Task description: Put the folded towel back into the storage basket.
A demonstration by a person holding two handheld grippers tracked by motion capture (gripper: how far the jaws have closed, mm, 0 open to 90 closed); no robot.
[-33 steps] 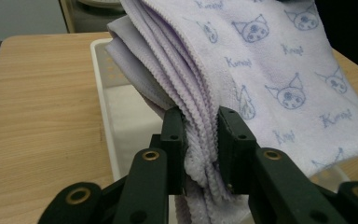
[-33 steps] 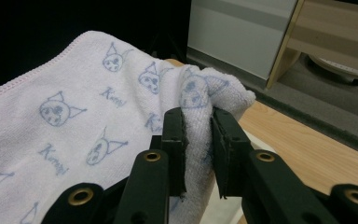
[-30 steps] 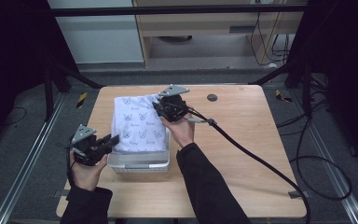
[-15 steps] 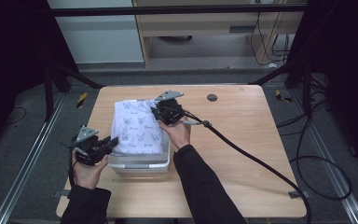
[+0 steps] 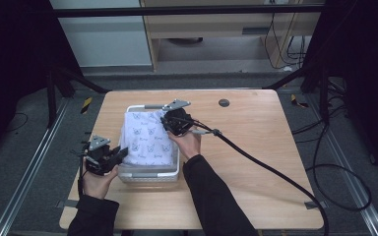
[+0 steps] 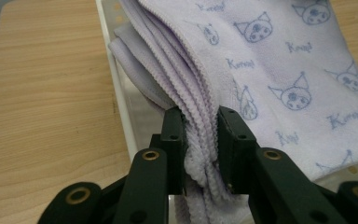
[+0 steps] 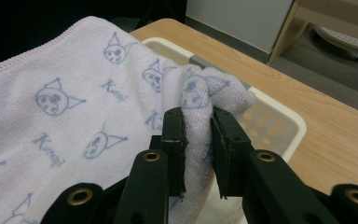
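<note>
Towel [image 5: 147, 137], folded, pale lilac with blue cat-face print, is what we find pinched between both grippers, spread over a white perforated basket [image 5: 150, 174] on the wooden table [image 5: 266, 162].

Left gripper [image 5: 119, 155]: in its own view we see the jaws clamped on a bunched stack of towel edges [image 6: 200, 140], several ribbed hems squeezed between the pads. Ahead of these jaws the cloth fans out flat and wide; just beside them, on the left of that view, runs the basket's white rim [image 6: 121, 98], with bare table beyond it.

Right gripper [image 5: 170, 124]: jaws closed on a puckered corner of the same towel [image 7: 198, 116], which bulges up above the pads. Past that corner we note the basket's dotted wall [image 7: 270, 121], and the towel stretches away to the left of the jaws.

From above, we log the left gripper at the basket's near left corner and the right gripper at its far right side, the towel between them.
</note>
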